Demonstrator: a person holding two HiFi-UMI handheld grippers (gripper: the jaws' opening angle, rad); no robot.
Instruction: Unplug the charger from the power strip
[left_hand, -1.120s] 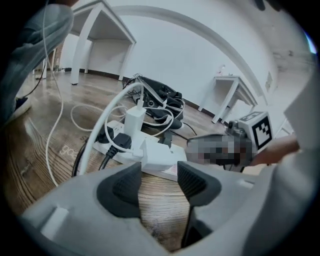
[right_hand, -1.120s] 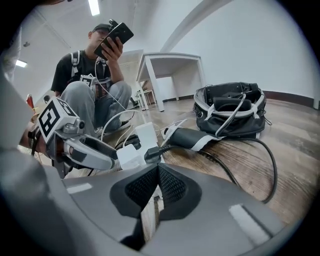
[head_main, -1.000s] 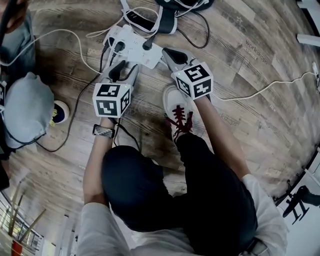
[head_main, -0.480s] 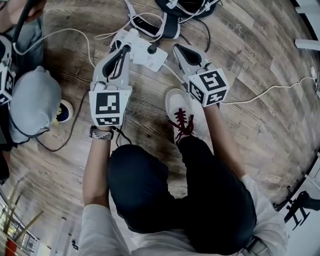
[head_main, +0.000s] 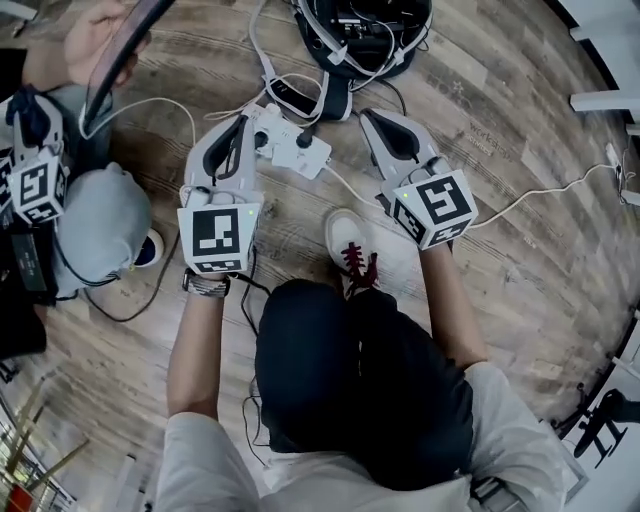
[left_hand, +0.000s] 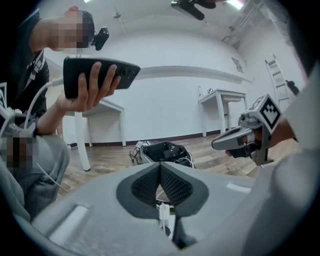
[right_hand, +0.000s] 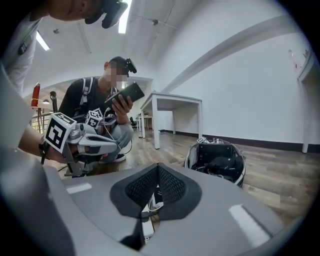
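Open black bag (head_main: 365, 30) lies at 12 o'clock beyond the power strip (head_main: 290, 150). A second person (head_main: 90, 215) crowds 9 o'clock, and a shoe (head_main: 350, 240) sits at 6. Bare floor (head_main: 520, 100) opens toward 2 o'clock. Charger (head_main: 303, 138) is plugged into the strip, between the grippers. Left gripper (head_main: 240, 122) has just been closing and is now fully closed, empty. Right gripper (head_main: 370, 117) has its jaws together, empty. Both stand higher above the strip than a second ago.
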